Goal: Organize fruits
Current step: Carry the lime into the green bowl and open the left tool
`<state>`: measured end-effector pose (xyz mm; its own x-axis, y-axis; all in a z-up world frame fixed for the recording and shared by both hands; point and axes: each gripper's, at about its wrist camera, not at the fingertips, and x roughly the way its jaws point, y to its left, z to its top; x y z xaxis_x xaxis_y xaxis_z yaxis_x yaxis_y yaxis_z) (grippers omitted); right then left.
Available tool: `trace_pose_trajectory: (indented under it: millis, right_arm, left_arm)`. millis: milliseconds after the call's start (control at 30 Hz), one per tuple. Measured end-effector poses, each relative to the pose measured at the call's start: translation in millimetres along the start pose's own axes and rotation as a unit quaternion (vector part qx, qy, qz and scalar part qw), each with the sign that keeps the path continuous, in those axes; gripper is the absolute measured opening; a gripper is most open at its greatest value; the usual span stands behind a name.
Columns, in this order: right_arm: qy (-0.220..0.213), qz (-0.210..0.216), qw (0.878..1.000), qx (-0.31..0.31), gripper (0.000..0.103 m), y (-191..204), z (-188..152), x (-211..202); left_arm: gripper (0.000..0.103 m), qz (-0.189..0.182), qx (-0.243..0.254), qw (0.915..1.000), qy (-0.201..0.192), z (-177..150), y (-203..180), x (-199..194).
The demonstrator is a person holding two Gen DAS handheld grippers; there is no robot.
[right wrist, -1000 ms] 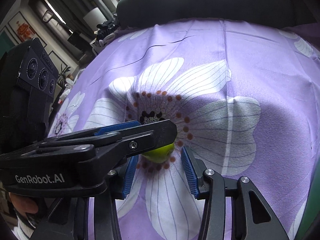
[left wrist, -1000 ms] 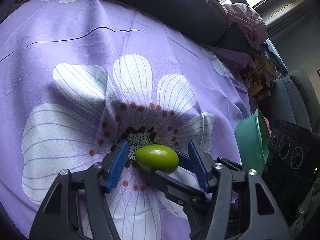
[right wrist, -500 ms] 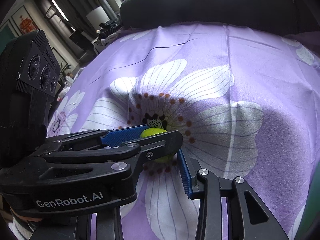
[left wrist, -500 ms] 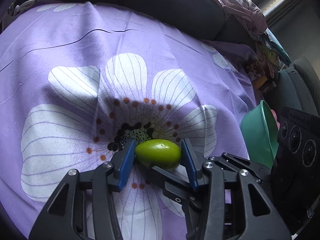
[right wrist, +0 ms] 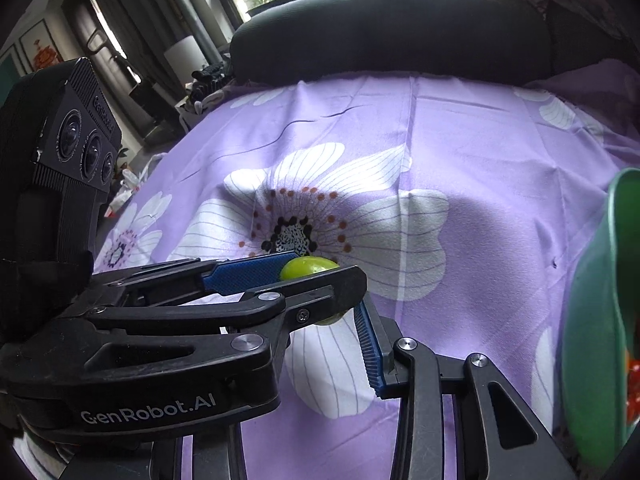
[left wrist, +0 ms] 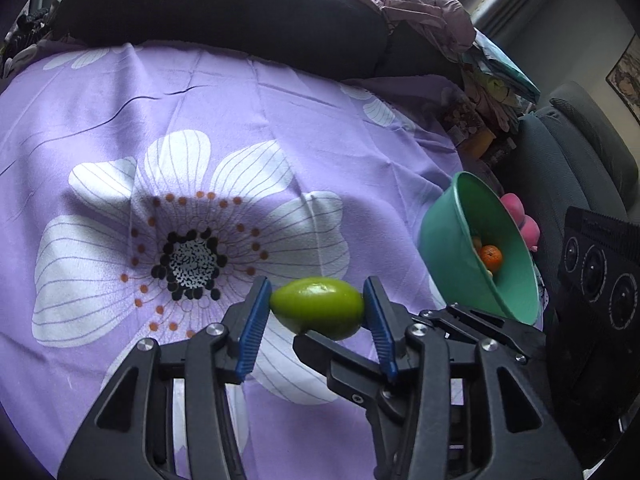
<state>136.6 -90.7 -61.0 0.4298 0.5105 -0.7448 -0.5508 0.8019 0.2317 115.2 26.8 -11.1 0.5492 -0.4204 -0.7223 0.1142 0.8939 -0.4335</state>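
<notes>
Above the purple cloth with a large white flower print [left wrist: 248, 120], the left wrist view shows the left gripper [left wrist: 317, 312] clamped end to end on a smooth oval green fruit [left wrist: 318, 307], its blue pads [left wrist: 252, 328] pressing both tips. A black finger of the right gripper [left wrist: 340, 350] reaches under the fruit from the right. Only this view looks into the tilted green plastic bowl [left wrist: 448, 240], where a small orange fruit [left wrist: 490, 257] lies.

In the right wrist view the left gripper's black frame [right wrist: 200, 320] crosses in front and hides most of the fruit [right wrist: 308, 267]. One blue pad [right wrist: 370, 352] of the right gripper [right wrist: 332, 320] stands just beside the fruit; its other finger is hidden, so whether it grips cannot be told. The bowl's [right wrist: 592, 320] outer wall fills the right edge.
</notes>
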Motion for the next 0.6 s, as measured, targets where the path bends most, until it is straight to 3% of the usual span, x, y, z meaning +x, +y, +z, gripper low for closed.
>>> trace_pose_trajectory:
  millis: [333, 600]
  right_arm:
    - [-0.064, -0.026, 0.997, 0.021, 0.039, -24.9, -10.3, -71.3]
    - [-0.089, -0.064, 0.991, 0.073, 0.039, -85.1, -22.5, -115.9]
  left_arm:
    - [0.047, -0.025, 0.073, 0.9970, -0.010, 6.4, -81.2, 1.0]
    - [0.048, -0.059, 0.121, 0.9905, 0.029, 12.1, -151.5, 48.9]
